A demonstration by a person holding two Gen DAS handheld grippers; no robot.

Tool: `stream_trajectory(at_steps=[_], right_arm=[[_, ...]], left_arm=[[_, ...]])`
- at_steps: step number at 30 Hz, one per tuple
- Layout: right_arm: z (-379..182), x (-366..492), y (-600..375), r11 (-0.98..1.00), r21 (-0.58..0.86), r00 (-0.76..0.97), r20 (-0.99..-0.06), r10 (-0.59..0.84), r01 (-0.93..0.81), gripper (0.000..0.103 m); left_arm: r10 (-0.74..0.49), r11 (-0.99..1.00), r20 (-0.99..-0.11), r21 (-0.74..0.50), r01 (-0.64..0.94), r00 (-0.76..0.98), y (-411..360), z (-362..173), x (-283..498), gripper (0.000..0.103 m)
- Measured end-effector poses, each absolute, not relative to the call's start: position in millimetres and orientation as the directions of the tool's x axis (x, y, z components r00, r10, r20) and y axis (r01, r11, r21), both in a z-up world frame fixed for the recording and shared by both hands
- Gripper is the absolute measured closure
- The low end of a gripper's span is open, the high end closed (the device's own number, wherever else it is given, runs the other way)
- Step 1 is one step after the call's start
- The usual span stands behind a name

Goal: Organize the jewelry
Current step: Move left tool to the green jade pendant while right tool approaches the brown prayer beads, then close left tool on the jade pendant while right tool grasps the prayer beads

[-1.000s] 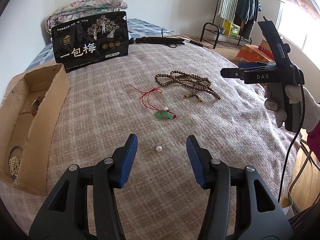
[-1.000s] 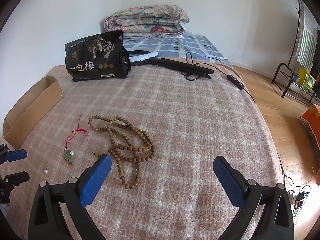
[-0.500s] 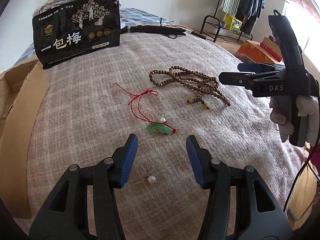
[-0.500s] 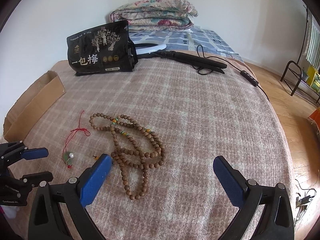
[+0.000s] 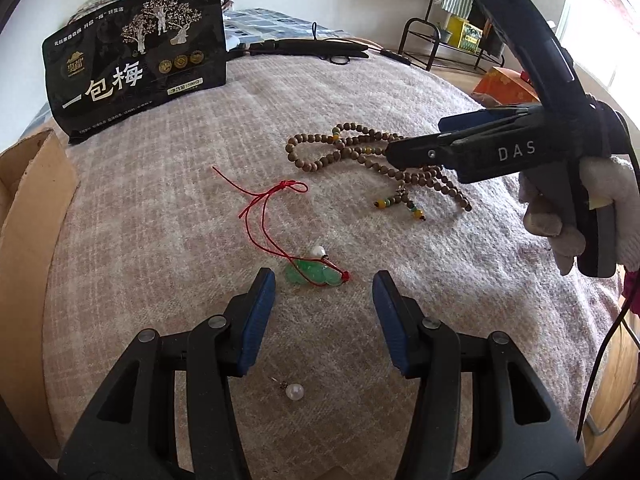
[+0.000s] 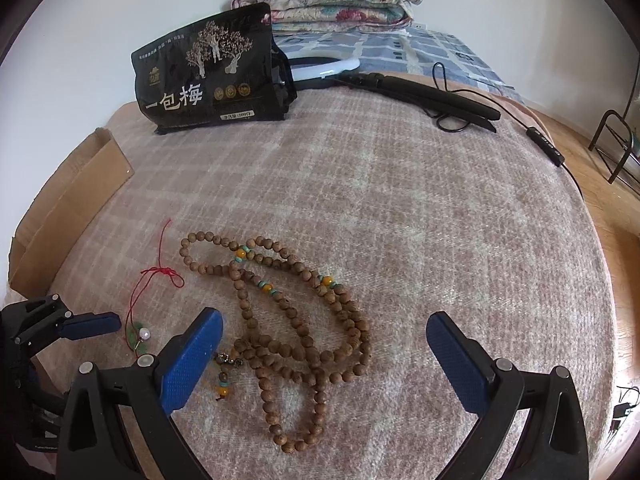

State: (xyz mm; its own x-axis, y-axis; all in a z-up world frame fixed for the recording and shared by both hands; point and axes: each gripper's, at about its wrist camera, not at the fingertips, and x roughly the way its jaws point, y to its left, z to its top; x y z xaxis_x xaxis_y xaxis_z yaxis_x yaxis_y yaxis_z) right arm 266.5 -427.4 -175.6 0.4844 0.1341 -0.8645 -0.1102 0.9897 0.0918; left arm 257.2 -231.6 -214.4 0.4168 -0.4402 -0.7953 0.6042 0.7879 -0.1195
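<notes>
I read large white characters, "一包梅", across the front of the black pouch (image 5: 134,66) standing at the far end of the bed; the same three characters show on it from the right wrist view. Above them runs a line of small white print, and below sits a pale label with figures, both too small for me to make out. On the side of the right hand-held gripper (image 5: 416,148) I read "DAS" in white capitals.
</notes>
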Motion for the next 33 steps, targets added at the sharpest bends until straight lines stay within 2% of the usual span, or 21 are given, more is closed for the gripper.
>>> stream_trajectory(at_steps=[8, 11, 18, 21, 24, 32, 33], right_arm=[[-191, 275, -414, 0.989, 0.062, 0.436, -0.893, 0.115, -0.135, 0.0], [-197, 277, -411, 0.989, 0.052, 0.422, -0.9, 0.106, -0.137, 0.0], [-200, 278, -406, 0.988, 0.047, 0.419, -0.902, 0.106, -0.148, 0.003], [-199, 277, -405, 0.987, 0.045, 0.42, -0.901, 0.106, -0.153, 0.01], [-197, 275, -404, 0.986, 0.053, 0.423, -0.899, 0.117, -0.16, 0.021], [-192, 272, -405, 0.981, 0.081, 0.427, -0.892, 0.15, -0.175, 0.065], [-192, 272, -406, 0.981, 0.082, 0.429, -0.891, 0.151, -0.174, 0.068]], left_arm=[[-0.434, 0.789, -0.797, -0.11, 0.604, 0.421, -234, -218, 261, 0.05], [-0.423, 0.792, -0.799, -0.098, 0.602, 0.428, -234, -219, 261, 0.065], [-0.432, 0.788, -0.793, -0.099, 0.608, 0.43, -233, -219, 262, 0.071], [-0.431, 0.786, -0.792, -0.094, 0.612, 0.432, -233, -219, 259, 0.071], [-0.434, 0.783, -0.792, -0.095, 0.614, 0.43, -232, -218, 259, 0.072], [-0.436, 0.781, -0.789, -0.092, 0.618, 0.434, -230, -215, 254, 0.072], [-0.436, 0.781, -0.788, -0.091, 0.618, 0.434, -229, -215, 253, 0.072]])
